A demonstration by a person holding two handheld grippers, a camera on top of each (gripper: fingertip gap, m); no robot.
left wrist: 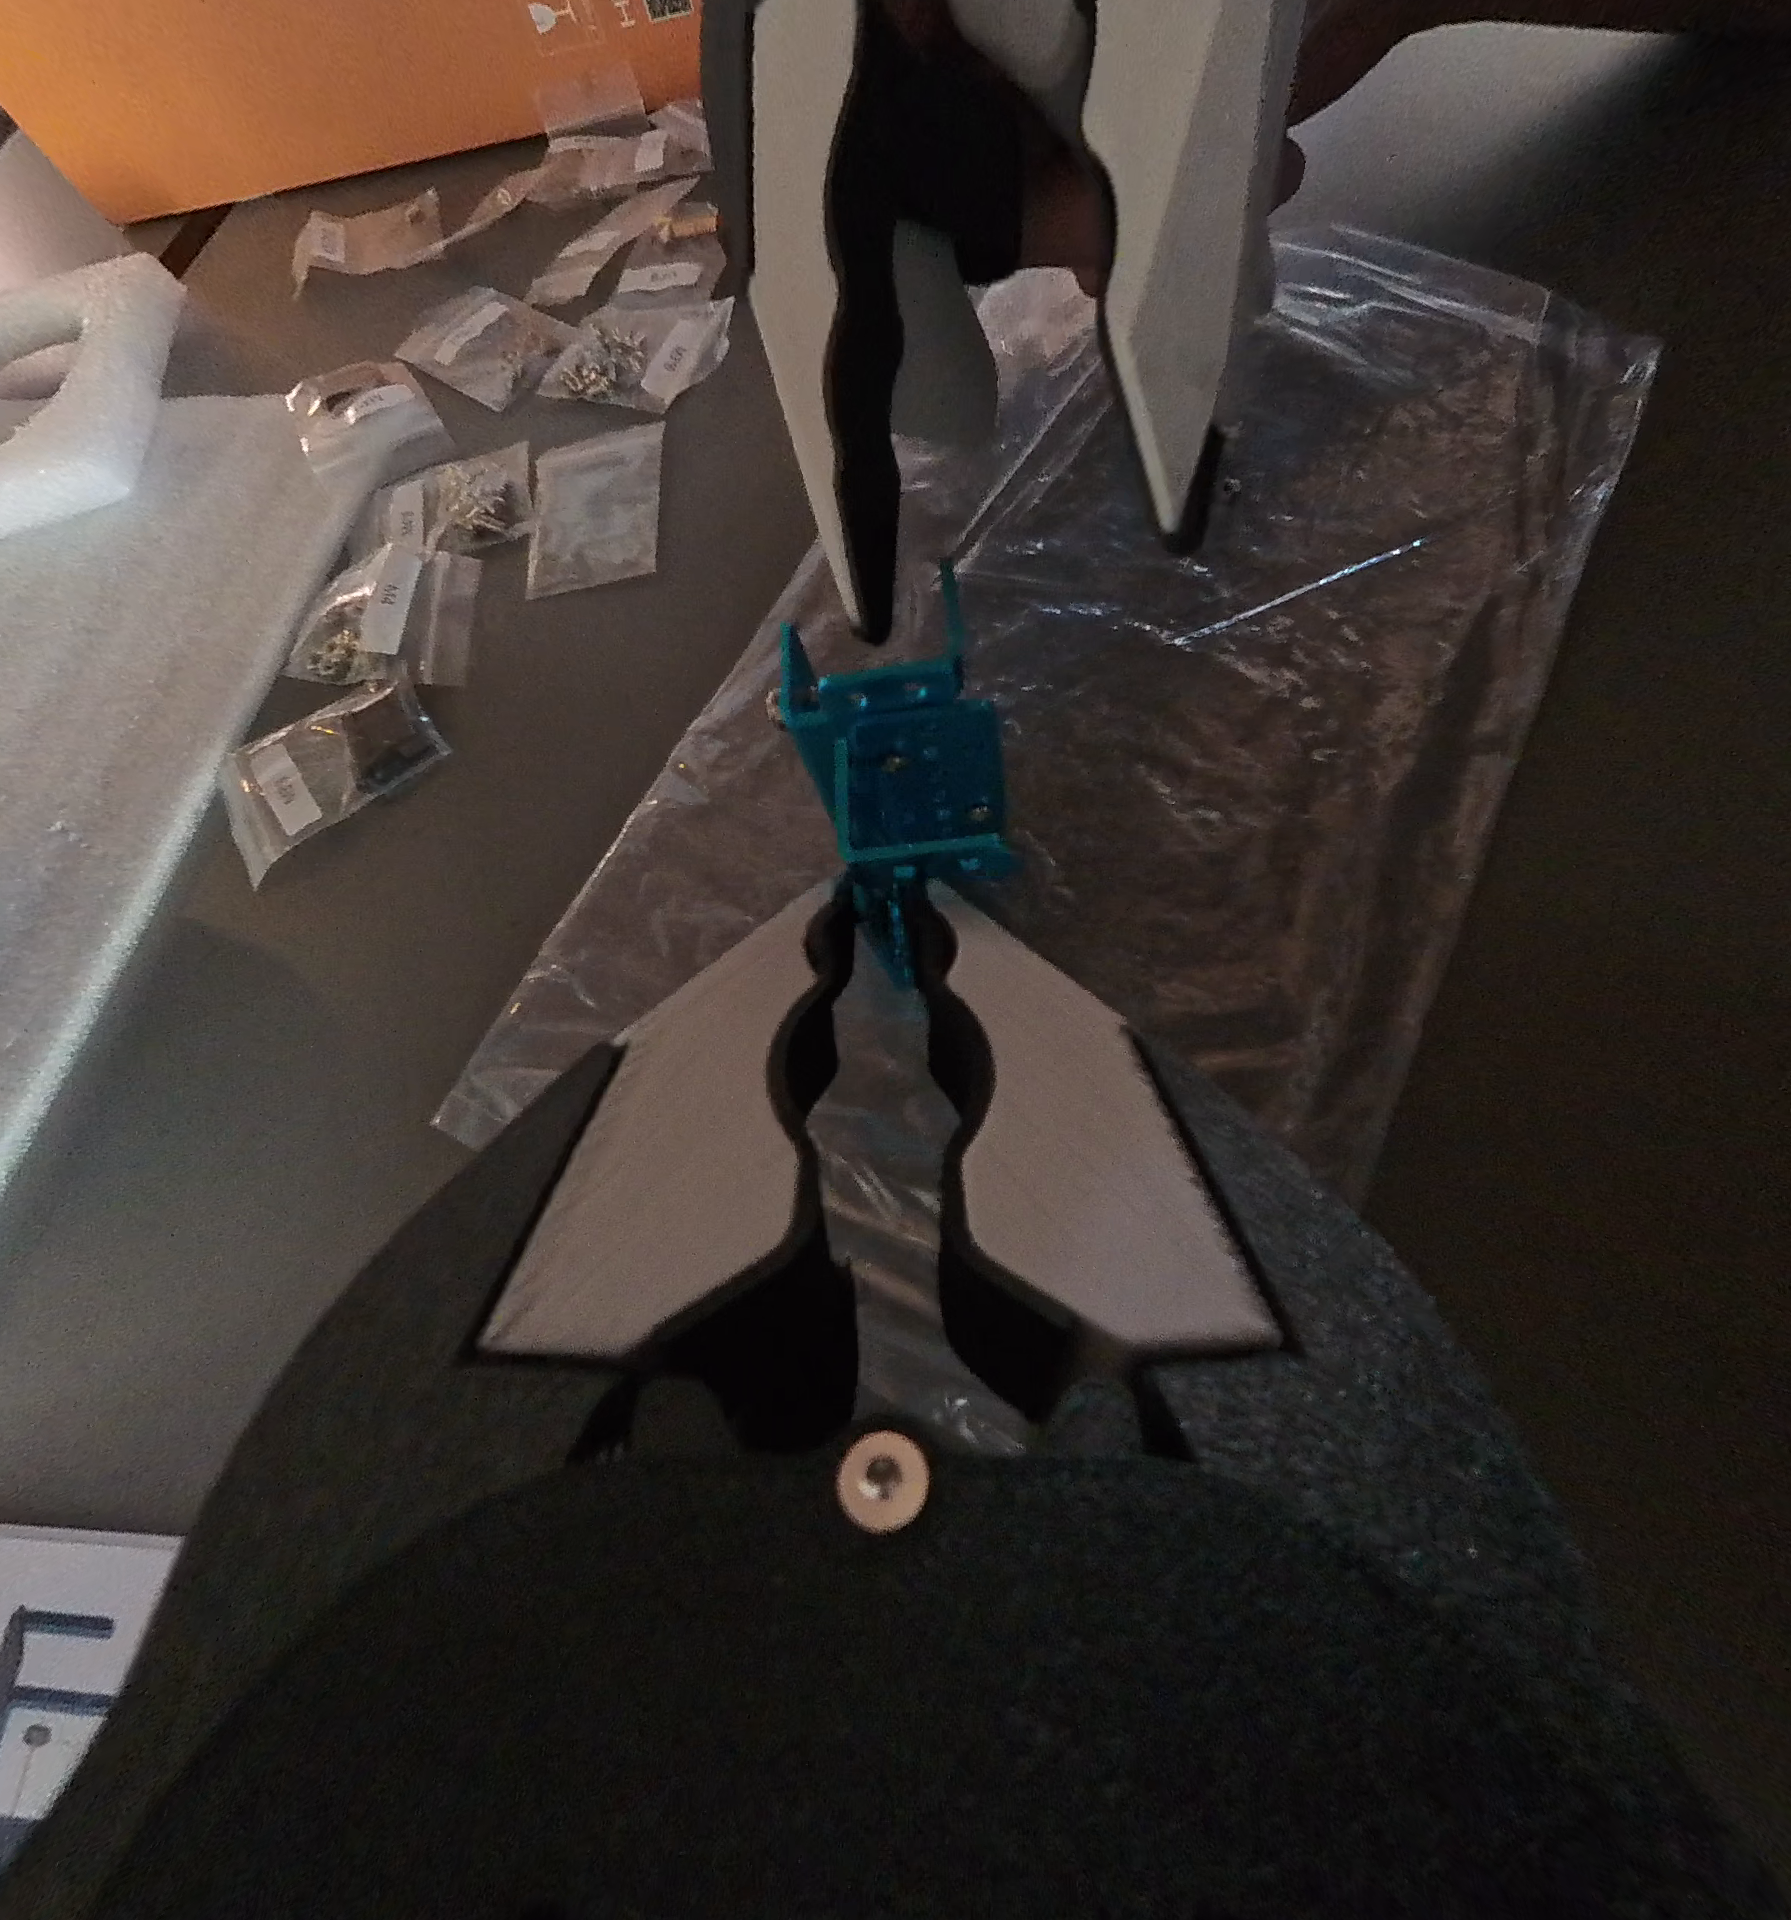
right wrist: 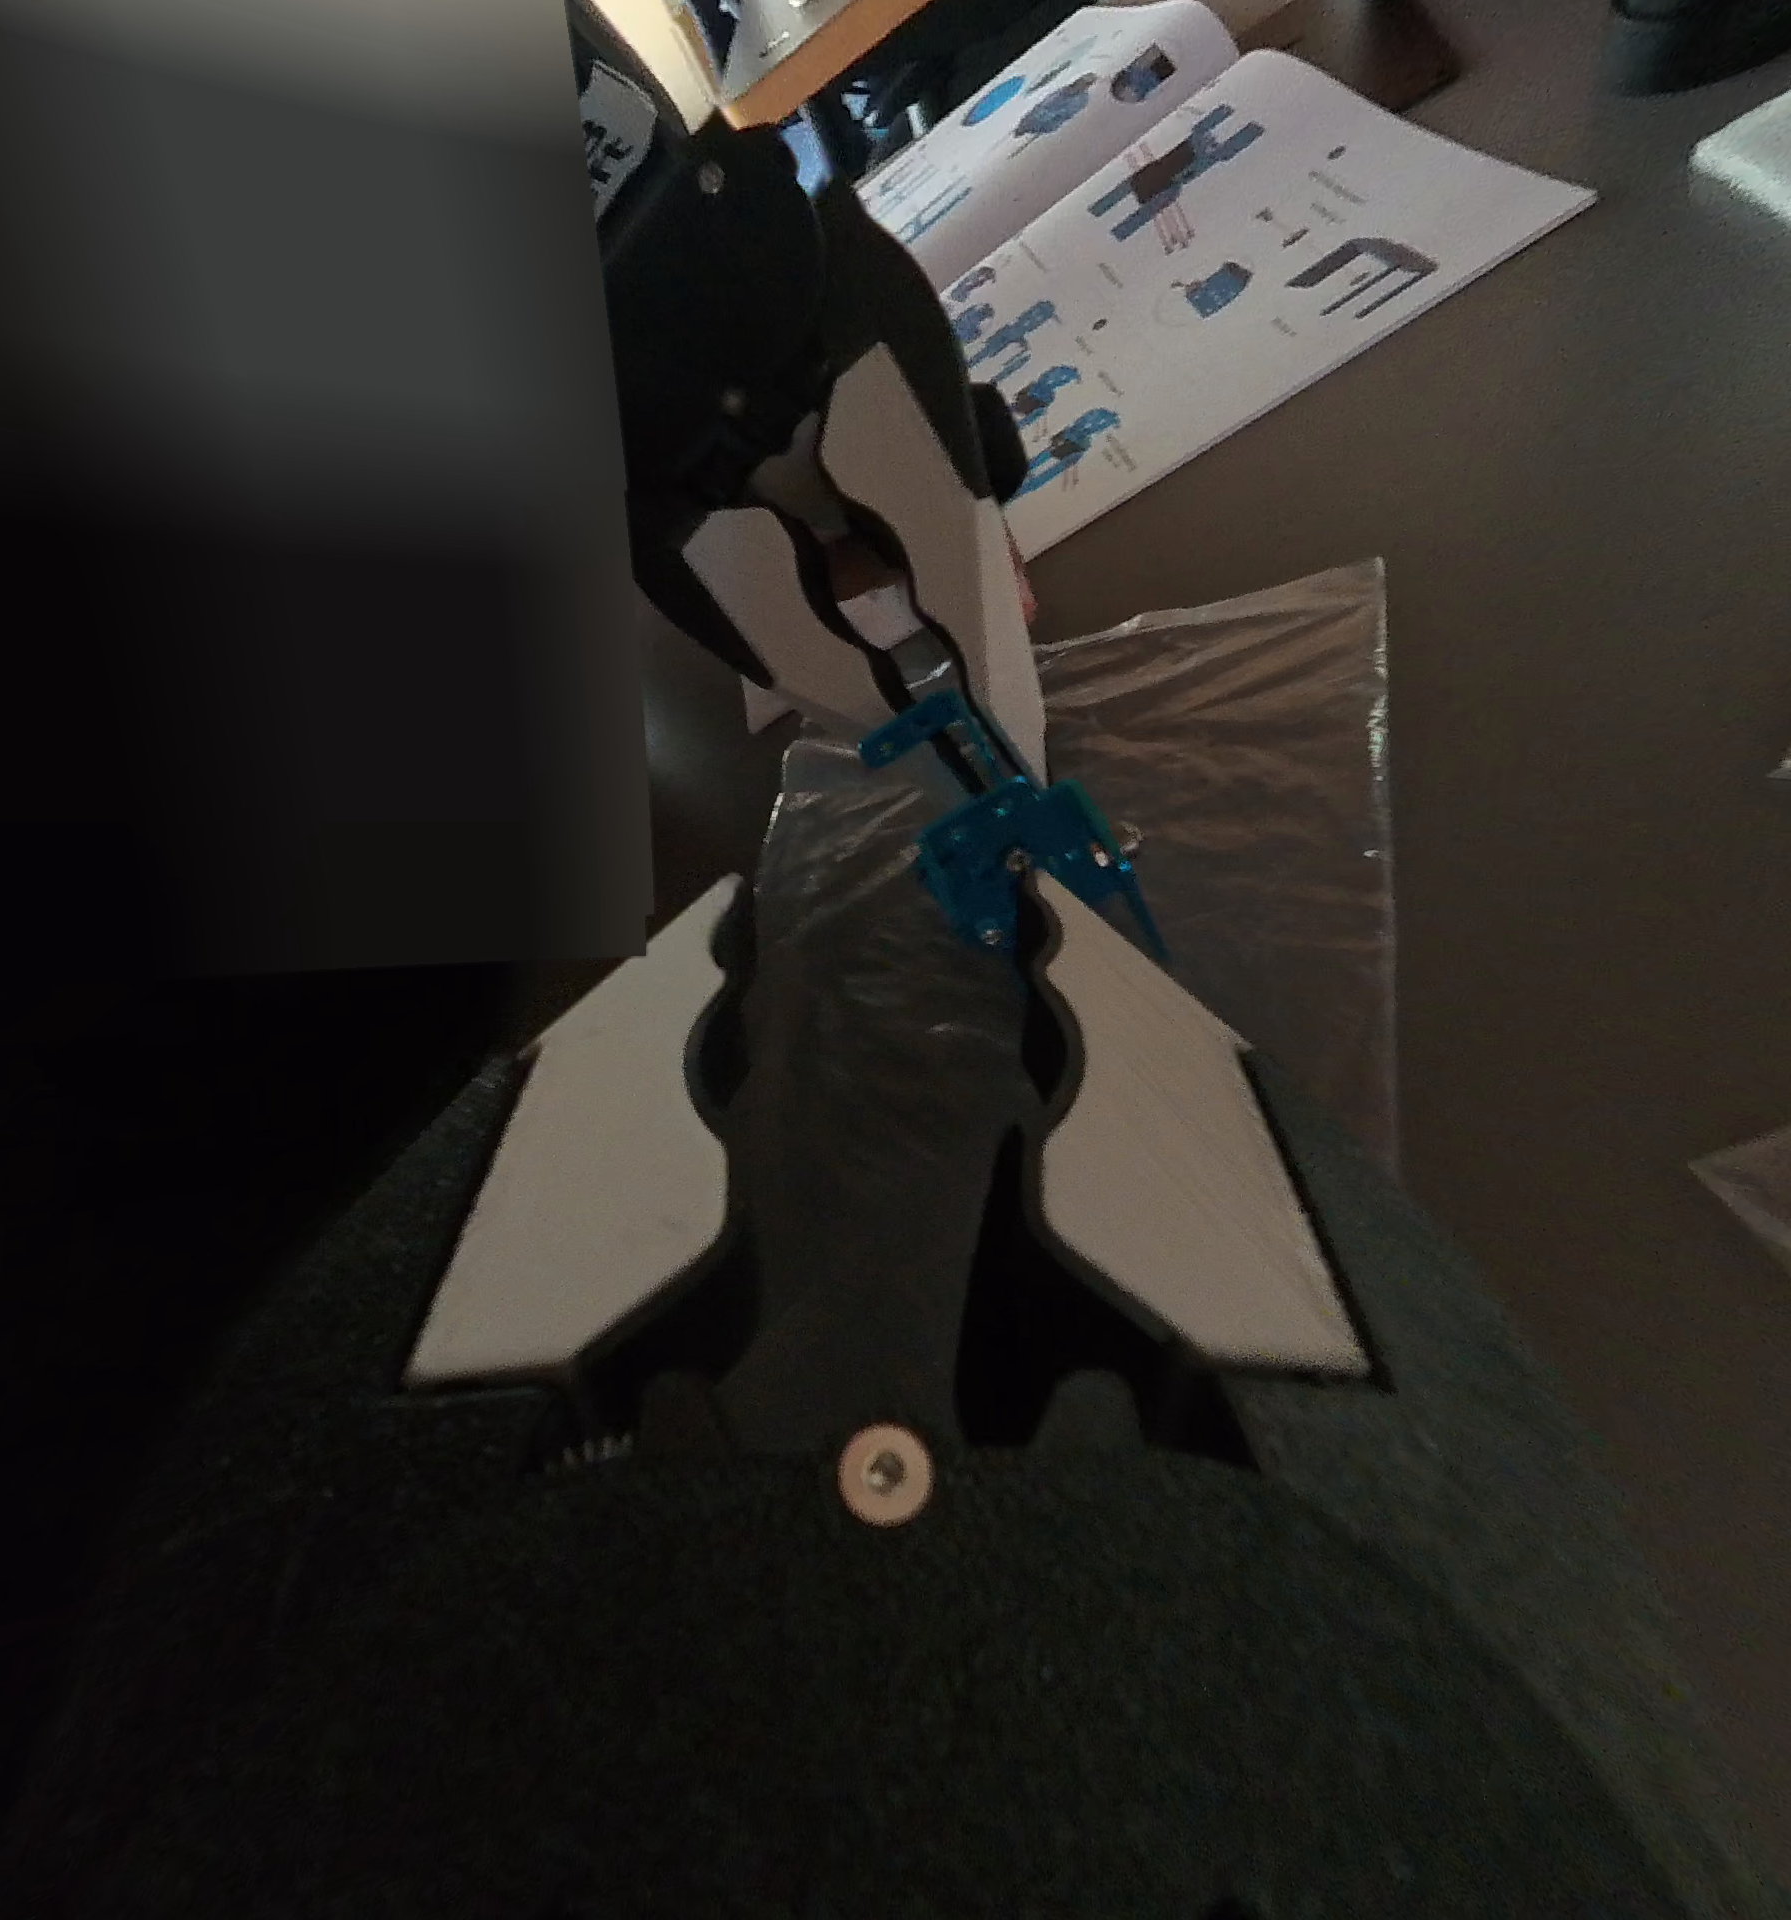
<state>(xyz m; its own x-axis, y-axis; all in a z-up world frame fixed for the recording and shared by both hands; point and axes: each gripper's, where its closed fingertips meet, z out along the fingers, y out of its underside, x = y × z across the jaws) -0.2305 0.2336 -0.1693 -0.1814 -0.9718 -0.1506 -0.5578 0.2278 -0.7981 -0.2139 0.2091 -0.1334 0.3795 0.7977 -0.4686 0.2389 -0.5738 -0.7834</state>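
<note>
Two grippers met at one blue bracket [left wrist: 917, 774] — left gripper [left wrist: 886, 914] pinched it, right gripper [right wrist: 875, 925] stood spread beside labelled bags [left wrist: 475, 416].

Both views are dim and underexposed, with wide-angle bending at the edges. Glare streaks the clear plastic sheet [left wrist: 1234, 665]; near gripper bodies sit in soft, grainy shadow.

Bracket [left wrist: 917, 774] btwn grippers, above plastic bag [left wrist: 1286, 727]; parts bags [left wrist: 475, 436] left.
</note>
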